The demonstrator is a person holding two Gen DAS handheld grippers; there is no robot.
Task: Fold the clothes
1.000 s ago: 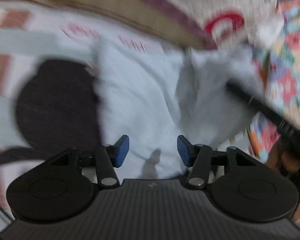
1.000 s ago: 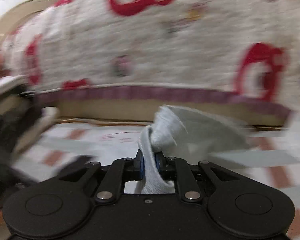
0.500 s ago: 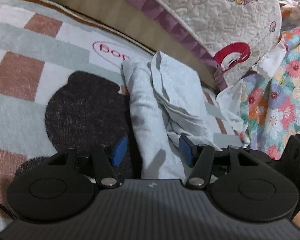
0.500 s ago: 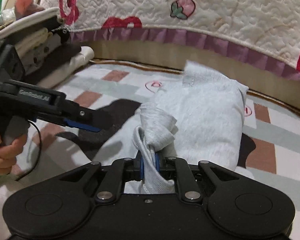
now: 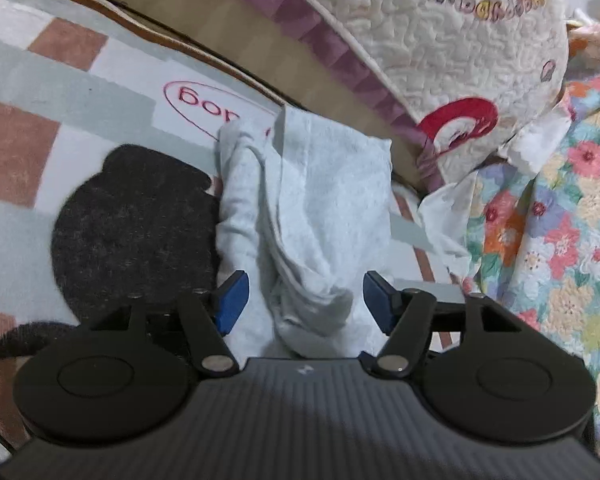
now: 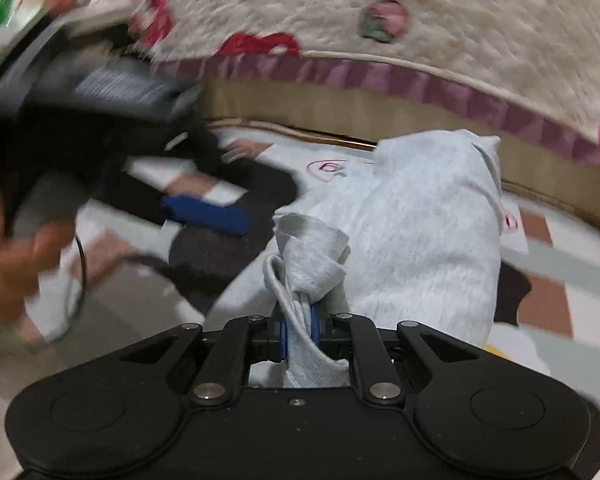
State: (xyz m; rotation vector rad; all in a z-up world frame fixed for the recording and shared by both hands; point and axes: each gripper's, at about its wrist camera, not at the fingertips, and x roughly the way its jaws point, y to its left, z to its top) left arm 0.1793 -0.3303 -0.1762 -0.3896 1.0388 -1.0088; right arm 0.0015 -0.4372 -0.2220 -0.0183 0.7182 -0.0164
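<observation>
A light grey garment (image 5: 320,208) lies bunched and partly folded on a patterned rug (image 5: 60,92). My left gripper (image 5: 304,300) is open, its blue pads on either side of the garment's near bunched end, not closed on it. In the right wrist view my right gripper (image 6: 300,330) is shut on a gathered edge of the same grey garment (image 6: 420,232), which stretches away from the jaws. The left gripper (image 6: 204,212) shows blurred at the left of that view, held by a hand.
A quilted cream blanket with red prints and a purple border (image 5: 440,40) hangs over a bed edge behind the garment. A floral quilt (image 5: 560,220) lies at the right. A black shape (image 5: 136,220) is printed on the rug, left of the garment.
The left gripper has moved closer, so the garment's near end now sits between its open pads. The right gripper keeps its hold and the garment has been drawn longer and narrower.
</observation>
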